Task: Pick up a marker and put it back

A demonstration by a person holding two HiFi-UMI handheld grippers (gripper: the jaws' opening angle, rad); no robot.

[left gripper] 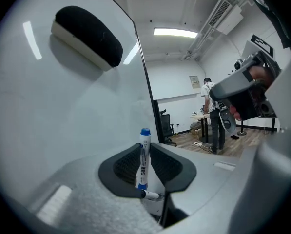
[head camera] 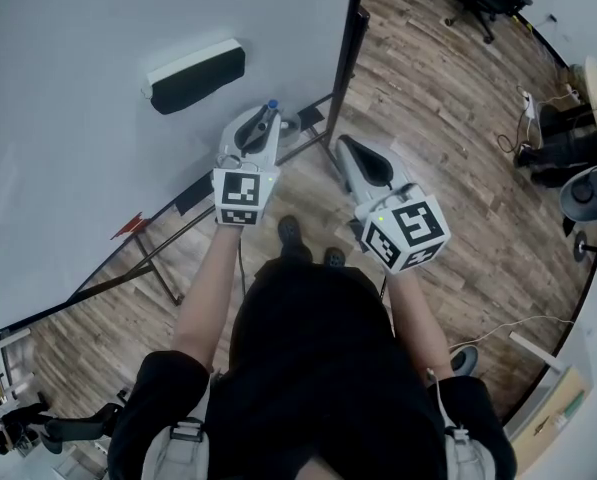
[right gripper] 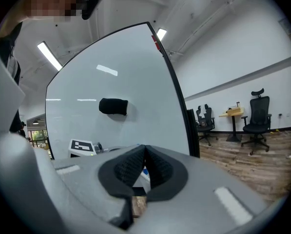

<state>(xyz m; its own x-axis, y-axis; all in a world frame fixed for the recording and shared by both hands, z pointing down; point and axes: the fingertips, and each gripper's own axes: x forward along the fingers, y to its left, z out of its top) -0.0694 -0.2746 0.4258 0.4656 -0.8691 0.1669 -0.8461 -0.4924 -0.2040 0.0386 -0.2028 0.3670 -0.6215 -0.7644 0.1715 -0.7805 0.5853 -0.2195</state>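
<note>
A white marker (left gripper: 144,159) with a blue cap stands upright between the black pads of my left gripper (left gripper: 145,150), which is shut on it. In the head view the left gripper (head camera: 263,118) reaches toward the lower edge of the whiteboard (head camera: 88,168), with the marker's blue cap (head camera: 271,105) showing at its tip. Just below the jaws sits a white holder (left gripper: 154,204) with another marker tip in it. My right gripper (head camera: 346,144) hangs beside the board's frame; in its own view the right gripper (right gripper: 145,152) is shut and holds nothing.
A black eraser (head camera: 196,76) clings to the whiteboard above the left gripper. The board's dark frame (head camera: 346,58) and stand legs (head camera: 158,268) rest on a wooden floor. Office chairs (right gripper: 256,115) and a desk stand far off, and a person (left gripper: 214,116) is near a table.
</note>
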